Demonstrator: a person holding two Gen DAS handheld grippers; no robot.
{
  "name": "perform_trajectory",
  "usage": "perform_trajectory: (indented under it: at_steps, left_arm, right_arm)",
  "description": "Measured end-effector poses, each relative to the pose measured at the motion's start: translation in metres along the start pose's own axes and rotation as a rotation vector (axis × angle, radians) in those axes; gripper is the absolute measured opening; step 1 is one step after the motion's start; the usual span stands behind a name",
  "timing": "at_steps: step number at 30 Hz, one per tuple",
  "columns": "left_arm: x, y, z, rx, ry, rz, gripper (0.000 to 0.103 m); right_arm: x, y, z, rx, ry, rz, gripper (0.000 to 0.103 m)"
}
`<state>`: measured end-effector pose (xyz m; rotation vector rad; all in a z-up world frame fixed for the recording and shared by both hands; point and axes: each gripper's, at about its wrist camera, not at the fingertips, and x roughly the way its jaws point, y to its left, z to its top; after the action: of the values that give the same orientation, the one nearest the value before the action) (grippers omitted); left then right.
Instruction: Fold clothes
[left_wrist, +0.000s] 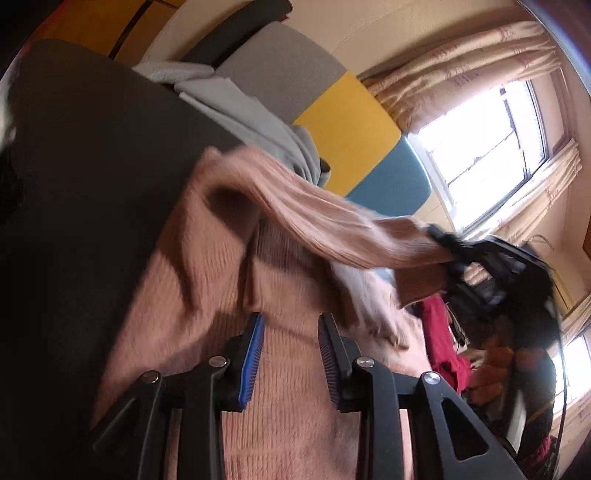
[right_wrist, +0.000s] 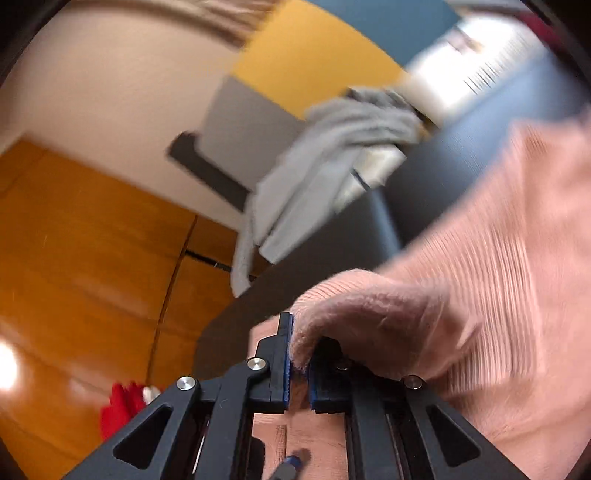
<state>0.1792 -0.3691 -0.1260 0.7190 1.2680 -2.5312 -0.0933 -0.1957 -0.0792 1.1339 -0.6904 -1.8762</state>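
One sweater (left_wrist: 295, 369) mid-fold: my right claw (right_wrist: 299, 363) grips its sleeve (right_wrist: 369, 310); my left claw (left_wrist: 291, 354) gapes over it.

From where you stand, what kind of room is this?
Most likely a room in a home, perhaps a bedroom: a curtained window, a wooden floor, and clothes about, with a pink sweater being folded and grey garments stacked beside it.
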Motion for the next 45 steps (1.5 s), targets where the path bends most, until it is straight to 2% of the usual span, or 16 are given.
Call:
perform_trajectory:
  at_steps: [2,5,9,13,15,19,21,25,27,30,32,33,36,39,41,45]
  left_arm:
    - [0.001,-0.001,0.009,0.0,-0.005,0.003,0.033]
    - [0.006,-0.001,0.015,0.016,-0.006,0.066,0.033]
    - [0.005,0.006,0.009,0.02,-0.012,0.123,0.033]
    - [-0.01,0.01,-0.004,-0.017,-0.038,0.122,0.033]
    - [-0.014,0.01,-0.009,-0.046,-0.021,0.087,0.033]
    - [-0.016,0.008,-0.016,-0.091,0.01,0.006,0.034]
    - [-0.009,0.012,-0.013,-0.135,0.019,-0.007,0.035]
    - [-0.001,0.025,-0.003,-0.261,-0.005,-0.08,0.037]
    - [0.002,0.031,0.003,-0.316,-0.035,-0.117,0.041]
    - [0.013,0.039,0.012,-0.39,-0.049,-0.082,0.039]
    - [0.015,0.035,0.017,-0.369,-0.055,-0.061,0.036]
    - [0.015,0.032,0.017,-0.343,-0.059,-0.05,0.034]
    - [0.013,0.024,0.017,-0.265,-0.07,-0.017,0.029]
    - [0.012,0.015,0.017,-0.187,-0.081,0.016,0.029]
    - [0.012,0.014,0.016,-0.165,-0.08,0.044,0.029]
    - [0.008,0.023,0.007,-0.159,-0.061,0.09,0.027]
  right_arm:
    - [-0.013,0.027,0.011,-0.124,-0.026,0.012,0.008]
    - [-0.038,0.052,0.023,-0.265,-0.075,0.018,0.008]
    - [-0.065,0.051,0.034,-0.346,-0.113,-0.009,0.008]
    - [-0.073,-0.006,0.026,-0.269,-0.063,-0.073,0.008]
    - [-0.073,-0.046,0.014,-0.189,-0.033,-0.098,0.008]
    - [-0.075,-0.103,-0.006,-0.043,0.001,-0.041,0.01]
    - [-0.076,-0.117,-0.011,0.013,-0.006,0.001,0.016]
    - [-0.082,-0.137,-0.009,0.145,-0.05,0.086,0.059]
    - [-0.087,-0.144,-0.006,0.217,-0.076,0.133,0.062]
    - [-0.087,-0.151,0.0,0.296,-0.106,0.119,0.055]
    - [-0.084,-0.147,0.005,0.275,-0.114,0.037,0.016]
    - [-0.084,-0.14,0.008,0.231,-0.116,0.01,0.01]
    - [-0.084,-0.116,0.018,0.086,-0.13,-0.071,0.008]
    - [-0.112,-0.045,0.014,-0.349,-0.269,-0.147,0.008]
    - [-0.116,-0.02,0.003,-0.556,-0.275,-0.192,0.008]
    - [-0.094,-0.066,-0.002,-0.395,-0.133,-0.216,0.008]
